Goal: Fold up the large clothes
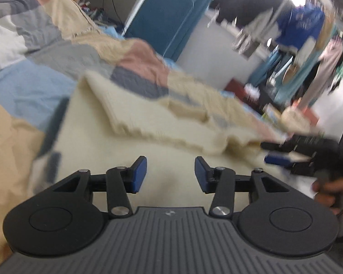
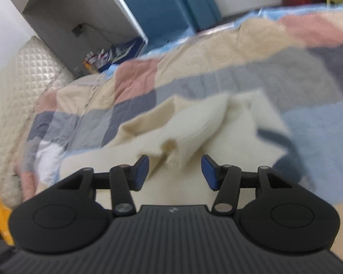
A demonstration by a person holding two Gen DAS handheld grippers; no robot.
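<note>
Patchwork bedding [image 2: 217, 73] is seen spread as the work surface. Nearest, the left gripper [image 1: 170, 174] and right gripper [image 2: 175, 173] are held part-open, nothing between the jaws. Just beyond, a cream knitted garment [image 1: 148, 123] is laid partly folded. Farther off, hanging clothes [image 1: 304, 29] are seen. The loose folded layer could be dragged open if snagged.

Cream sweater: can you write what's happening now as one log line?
left gripper: open, empty | right gripper: open, empty | cream sweater: partly folded on patchwork quilt
</note>
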